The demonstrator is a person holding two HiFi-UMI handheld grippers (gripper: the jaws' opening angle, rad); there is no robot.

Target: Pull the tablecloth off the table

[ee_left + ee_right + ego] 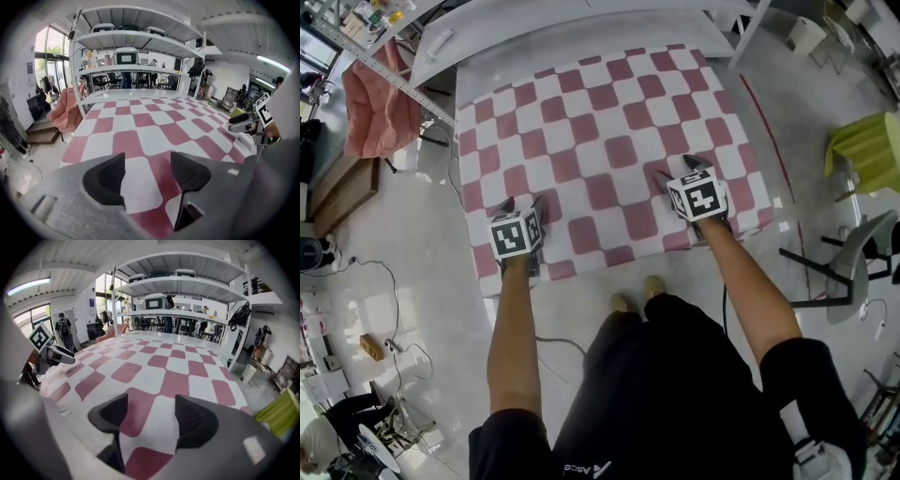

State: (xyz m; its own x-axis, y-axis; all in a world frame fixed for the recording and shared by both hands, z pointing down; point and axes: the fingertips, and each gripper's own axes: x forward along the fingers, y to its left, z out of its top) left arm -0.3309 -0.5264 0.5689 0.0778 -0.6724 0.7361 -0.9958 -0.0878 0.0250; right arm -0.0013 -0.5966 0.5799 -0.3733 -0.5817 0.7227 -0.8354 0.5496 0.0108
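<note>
A red-and-white checkered tablecloth (609,141) lies spread flat over the table, its near edge hanging toward me. My left gripper (523,202) hovers over the near left part of the cloth, jaws open and nothing pinched between them. My right gripper (677,169) is over the near right part, also open and empty. In the left gripper view the open gripper (147,171) looks along the cloth (154,122), with the right gripper (246,123) off to the side. In the right gripper view the open gripper (150,416) is just above the cloth (164,366), with the left gripper (54,355) visible.
A metal shelving rack (441,56) stands against the table's far side. A pink cloth-covered seat (380,98) is at the far left, a yellow-green chair (867,150) and a grey chair (853,262) at the right. Cables (384,272) trail on the floor at the left.
</note>
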